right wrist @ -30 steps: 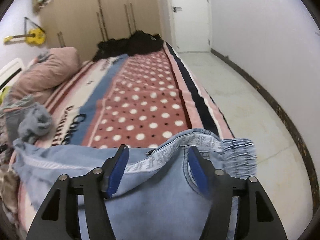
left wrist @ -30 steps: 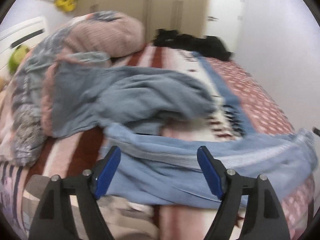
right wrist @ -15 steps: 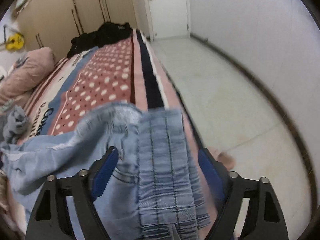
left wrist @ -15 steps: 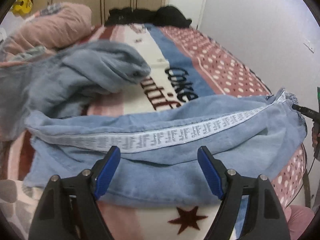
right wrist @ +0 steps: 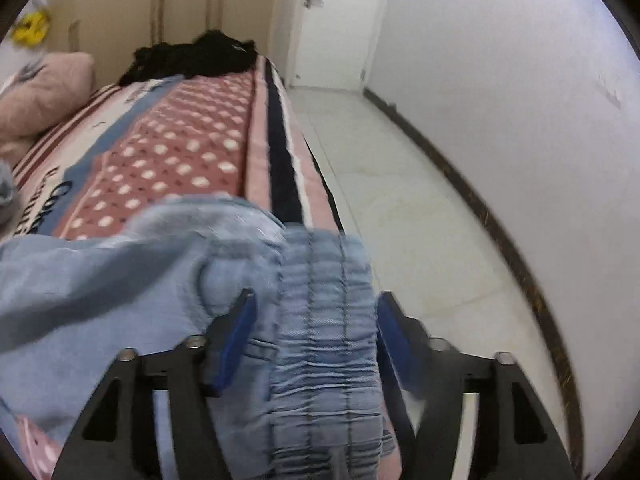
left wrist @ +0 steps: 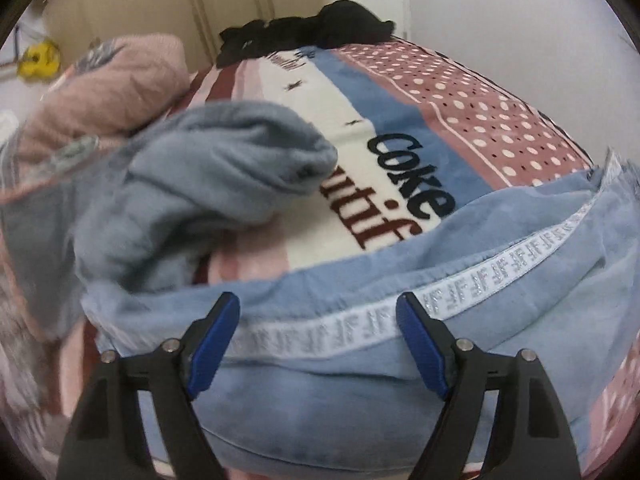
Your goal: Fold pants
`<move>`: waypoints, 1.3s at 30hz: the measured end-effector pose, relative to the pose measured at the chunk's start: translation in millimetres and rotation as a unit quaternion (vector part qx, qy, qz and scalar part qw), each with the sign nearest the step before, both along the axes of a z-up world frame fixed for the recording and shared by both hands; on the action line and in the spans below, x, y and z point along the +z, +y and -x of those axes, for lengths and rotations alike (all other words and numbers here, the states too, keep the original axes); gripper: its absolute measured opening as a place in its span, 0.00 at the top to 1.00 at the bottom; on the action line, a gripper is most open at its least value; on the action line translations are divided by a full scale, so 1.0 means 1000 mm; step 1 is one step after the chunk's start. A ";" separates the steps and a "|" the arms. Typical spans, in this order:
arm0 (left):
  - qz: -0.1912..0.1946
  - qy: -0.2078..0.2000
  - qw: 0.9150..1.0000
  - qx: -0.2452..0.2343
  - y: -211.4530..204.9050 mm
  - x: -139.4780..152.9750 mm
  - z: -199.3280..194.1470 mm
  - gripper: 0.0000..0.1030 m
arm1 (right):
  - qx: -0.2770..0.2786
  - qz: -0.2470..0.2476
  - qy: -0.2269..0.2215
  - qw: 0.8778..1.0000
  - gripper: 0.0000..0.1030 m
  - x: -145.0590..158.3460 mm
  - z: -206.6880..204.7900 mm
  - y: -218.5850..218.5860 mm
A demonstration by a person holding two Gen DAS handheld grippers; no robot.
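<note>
Light blue denim pants [left wrist: 360, 380] with a white lettered side stripe lie across the near end of the bed. My left gripper [left wrist: 318, 328] is open, its jaws spread just above the stripe, holding nothing. In the right wrist view the pants' gathered elastic waistband [right wrist: 324, 344] hangs at the bed's right edge between the blue pads of my right gripper [right wrist: 312, 328]. The right jaws stand wide on either side of the waistband; no clamping shows.
A grey-blue garment [left wrist: 192, 192] is heaped on the bed left of the pants. A pink pillow [left wrist: 108, 88] lies beyond it and black clothes [left wrist: 312, 28] at the far end. White floor [right wrist: 400, 200] and a wall run along the bed's right side.
The left gripper has dropped closer to the pants, over the side stripe. The right gripper has shifted along the waistband at the bed edge. Both jaws stay spread.
</note>
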State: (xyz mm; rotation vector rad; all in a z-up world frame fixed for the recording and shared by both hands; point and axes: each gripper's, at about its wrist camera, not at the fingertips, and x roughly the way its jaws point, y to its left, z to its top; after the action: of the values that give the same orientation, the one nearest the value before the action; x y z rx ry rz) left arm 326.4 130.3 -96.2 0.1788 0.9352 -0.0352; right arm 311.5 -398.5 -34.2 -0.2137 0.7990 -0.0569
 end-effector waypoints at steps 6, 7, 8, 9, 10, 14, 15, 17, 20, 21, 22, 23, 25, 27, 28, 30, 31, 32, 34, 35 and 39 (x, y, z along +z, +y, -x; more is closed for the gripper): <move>-0.006 0.018 0.997 -0.080 0.000 0.002 -0.013 0.20 | 0.155 -0.049 -0.005 0.987 0.21 0.039 0.006 0.068; -0.004 0.026 0.996 -0.089 0.000 0.000 -0.015 0.20 | 0.200 -0.064 0.007 0.978 0.21 0.039 0.005 0.086; 0.002 0.037 0.994 -0.101 0.000 -0.003 -0.017 0.20 | 0.232 -0.073 0.016 0.970 0.21 0.038 0.003 0.100; 0.013 0.054 0.992 -0.117 0.000 -0.007 -0.018 0.20 | 0.260 -0.077 0.024 0.962 0.21 0.036 0.002 0.113; 0.025 0.071 0.988 -0.137 -0.002 -0.012 -0.019 0.20 | 0.282 -0.076 0.031 0.956 0.21 0.033 0.002 0.123; -0.009 0.085 0.981 -0.174 -0.016 -0.027 -0.016 0.19 | 0.343 -0.057 0.086 0.934 0.21 0.006 -0.013 0.164; -0.017 0.086 0.981 -0.176 -0.018 -0.030 -0.018 0.19 | 0.347 -0.058 0.095 0.931 0.21 -0.001 -0.016 0.166; -0.022 0.088 0.980 -0.176 -0.020 -0.034 -0.022 0.18 | 0.360 -0.056 0.124 0.923 0.21 -0.013 -0.026 0.175; -0.035 0.091 0.979 -0.177 -0.024 -0.038 -0.022 0.17 | 0.366 -0.041 0.159 0.916 0.21 -0.034 -0.037 0.181; -0.045 0.086 0.979 -0.178 -0.026 -0.038 -0.019 0.17 | 0.368 -0.043 0.169 0.913 0.21 -0.038 -0.039 0.181; -0.053 0.082 0.979 -0.180 -0.028 -0.038 -0.016 0.19 | 0.370 -0.046 0.178 0.911 0.21 -0.040 -0.038 0.179; -0.058 0.078 0.979 -0.182 -0.030 -0.037 -0.013 0.27 | 0.372 -0.047 0.183 0.909 0.21 -0.041 -0.034 0.177; -0.060 0.076 0.979 -0.180 -0.033 -0.035 -0.007 0.38 | 0.377 -0.045 0.187 0.906 0.23 -0.044 -0.030 0.175; -0.080 0.071 0.979 -0.172 -0.039 -0.034 0.000 0.50 | 0.383 -0.044 0.195 0.902 0.26 -0.048 -0.025 0.171; -0.090 0.068 0.979 -0.169 -0.041 -0.034 0.003 0.60 | 0.387 -0.045 0.199 0.899 0.34 -0.048 -0.022 0.169; -0.109 0.061 0.980 -0.153 -0.041 -0.034 0.006 0.77 | 0.394 -0.043 0.201 0.896 0.50 -0.050 -0.016 0.167; -0.109 0.058 0.982 -0.144 -0.039 -0.032 0.007 0.84 | 0.396 -0.040 0.198 0.896 0.63 -0.049 -0.012 0.166; -0.102 0.056 0.983 -0.139 -0.037 -0.031 0.008 0.88 | 0.398 -0.040 0.196 0.895 0.78 -0.049 -0.010 0.165; -0.092 0.048 0.987 -0.126 -0.032 -0.025 0.010 0.90 | 0.395 -0.031 0.188 0.899 0.93 -0.047 -0.006 0.164; -0.092 0.042 0.988 -0.120 -0.031 -0.022 0.010 0.91 | 0.393 -0.028 0.180 0.901 0.95 -0.045 -0.004 0.163; -0.096 0.008 0.991 -0.092 -0.027 -0.007 0.013 0.92 | 0.394 -0.027 0.151 0.906 0.97 -0.032 0.001 0.161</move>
State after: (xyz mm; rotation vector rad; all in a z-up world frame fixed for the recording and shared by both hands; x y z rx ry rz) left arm 313.5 102.9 -103.5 0.4429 0.9355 -0.1171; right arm 310.5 -237.7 -66.4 -0.4890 0.9708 0.7792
